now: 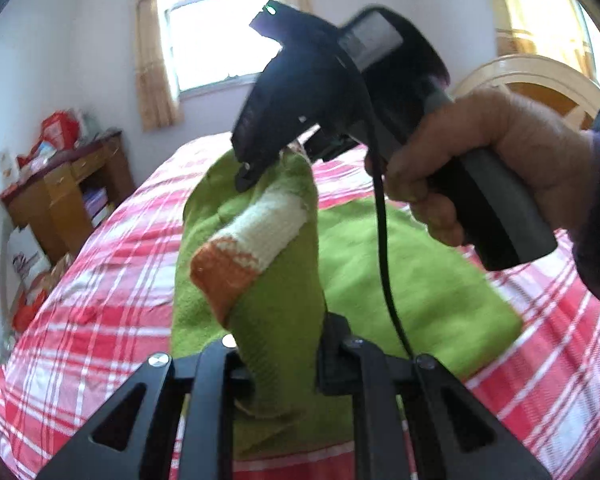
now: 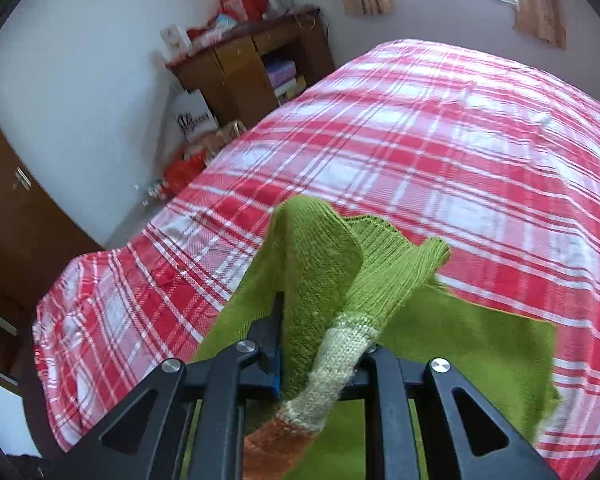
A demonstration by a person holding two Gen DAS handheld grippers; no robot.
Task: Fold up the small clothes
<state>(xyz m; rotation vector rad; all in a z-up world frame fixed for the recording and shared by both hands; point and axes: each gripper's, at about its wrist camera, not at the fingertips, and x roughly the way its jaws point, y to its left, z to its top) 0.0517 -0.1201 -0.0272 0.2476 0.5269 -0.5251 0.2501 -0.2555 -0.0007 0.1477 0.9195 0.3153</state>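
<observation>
The left gripper point(image 1: 280, 364) was clamped narrow on a fold of the green knitted sweater point(image 1: 412, 280), the cloth rising out from between its jaws. The right gripper point(image 1: 268, 162), at twelve o'clock from it in the left wrist view, pinched another part of the same garment near the white and orange striped sleeve point(image 1: 252, 240); in its own view the sleeve ran between its closed jaws. A person's hand point(image 1: 480, 168) held that tool's handle at two o'clock.

The sweater was lifted at two points, the rest lying on the red checked bedspread point(image 1: 100, 280) toward four o'clock. This looked like the step of bringing a sleeve across the body. The next move would call for carrying both pinched parts together, laying them flat over the green body and then letting go.

A wooden desk point(image 2: 240, 68) stood at ten o'clock, well apart. The black cable point(image 1: 384, 248) hung near the cloth and might snag.
</observation>
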